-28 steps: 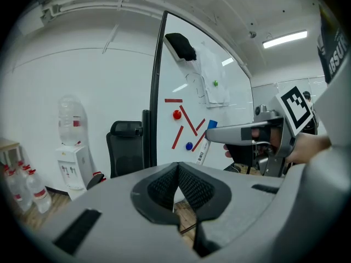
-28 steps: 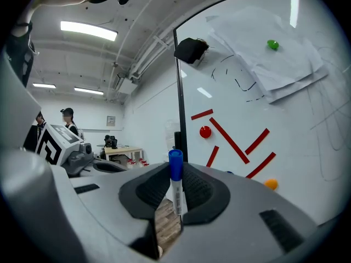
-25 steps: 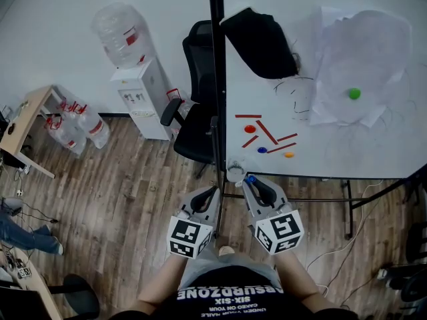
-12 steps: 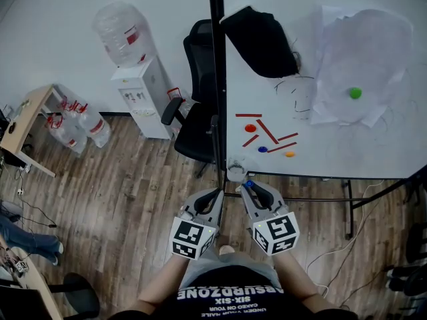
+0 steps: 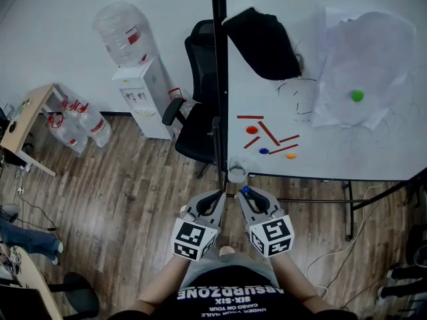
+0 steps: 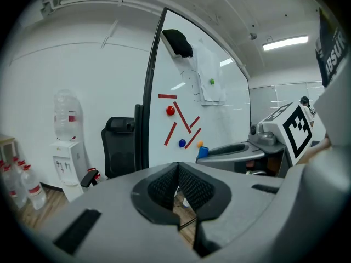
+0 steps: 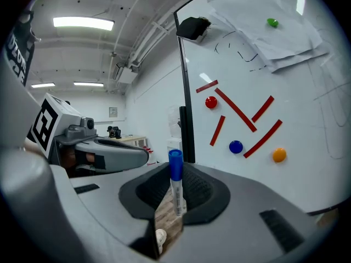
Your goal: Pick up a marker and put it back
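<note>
Blue-capped marker (image 7: 175, 169) stands upright, pinched between the narrow fingers of the right gripper (image 7: 176, 199) near the whiteboard (image 7: 307, 163), the left gripper (image 6: 178, 189) having its fingers together on nothing, and the marker could tilt or slip out if its lower end knocks the board.

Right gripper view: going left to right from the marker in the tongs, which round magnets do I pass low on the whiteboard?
First the blue-capped marker → red magnet → blue magnet → orange magnet.
</note>
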Action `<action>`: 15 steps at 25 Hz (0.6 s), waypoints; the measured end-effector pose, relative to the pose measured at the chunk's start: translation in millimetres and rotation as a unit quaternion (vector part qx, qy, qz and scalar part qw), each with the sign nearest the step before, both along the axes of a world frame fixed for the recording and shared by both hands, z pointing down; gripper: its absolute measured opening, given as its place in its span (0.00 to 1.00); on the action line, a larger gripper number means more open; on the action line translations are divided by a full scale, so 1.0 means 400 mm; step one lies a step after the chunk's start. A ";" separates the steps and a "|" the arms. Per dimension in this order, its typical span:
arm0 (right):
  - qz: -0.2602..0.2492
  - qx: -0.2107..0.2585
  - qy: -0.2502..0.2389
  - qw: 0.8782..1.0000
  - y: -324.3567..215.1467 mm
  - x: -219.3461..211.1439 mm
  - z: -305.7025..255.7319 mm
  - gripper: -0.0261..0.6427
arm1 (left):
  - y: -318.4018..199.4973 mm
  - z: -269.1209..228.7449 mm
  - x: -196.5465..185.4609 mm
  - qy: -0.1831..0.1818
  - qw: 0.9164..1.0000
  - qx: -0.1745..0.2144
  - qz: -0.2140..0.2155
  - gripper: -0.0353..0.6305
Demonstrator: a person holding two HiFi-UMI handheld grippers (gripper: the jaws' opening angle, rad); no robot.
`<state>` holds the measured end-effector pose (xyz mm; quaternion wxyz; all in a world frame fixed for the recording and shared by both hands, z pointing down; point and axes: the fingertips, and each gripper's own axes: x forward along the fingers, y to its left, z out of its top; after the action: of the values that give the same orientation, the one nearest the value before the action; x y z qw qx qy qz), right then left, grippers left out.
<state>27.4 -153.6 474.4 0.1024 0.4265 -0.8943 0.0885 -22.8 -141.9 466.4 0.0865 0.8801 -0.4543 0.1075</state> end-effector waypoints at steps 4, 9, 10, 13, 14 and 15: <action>-0.001 -0.006 0.005 1.000 -0.003 -0.004 0.015 0.13 | -0.005 0.003 -0.002 0.007 1.000 -0.005 -0.001 0.06; -0.001 -0.016 0.014 1.000 -0.005 -0.005 0.034 0.13 | -0.009 0.006 -0.005 0.010 1.000 -0.008 -0.004 0.06; -0.001 -0.018 0.015 1.000 -0.004 -0.005 0.037 0.13 | -0.009 0.006 -0.006 0.010 1.000 -0.008 -0.005 0.06; -0.001 -0.021 0.017 1.000 -0.003 -0.006 0.042 0.13 | -0.011 0.006 -0.007 0.013 1.000 -0.010 -0.006 0.06; -0.001 -0.022 0.018 1.000 -0.004 -0.006 0.043 0.13 | -0.011 0.005 -0.007 0.014 1.000 -0.010 -0.007 0.06; -0.002 -0.022 0.018 1.000 -0.004 -0.007 0.043 0.14 | -0.012 0.005 -0.006 0.014 1.000 -0.010 -0.007 0.06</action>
<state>24.7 -155.2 491.7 0.1279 0.4243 -0.8908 0.0999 -25.3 -146.7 468.3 0.1023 0.8776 -0.4578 0.0987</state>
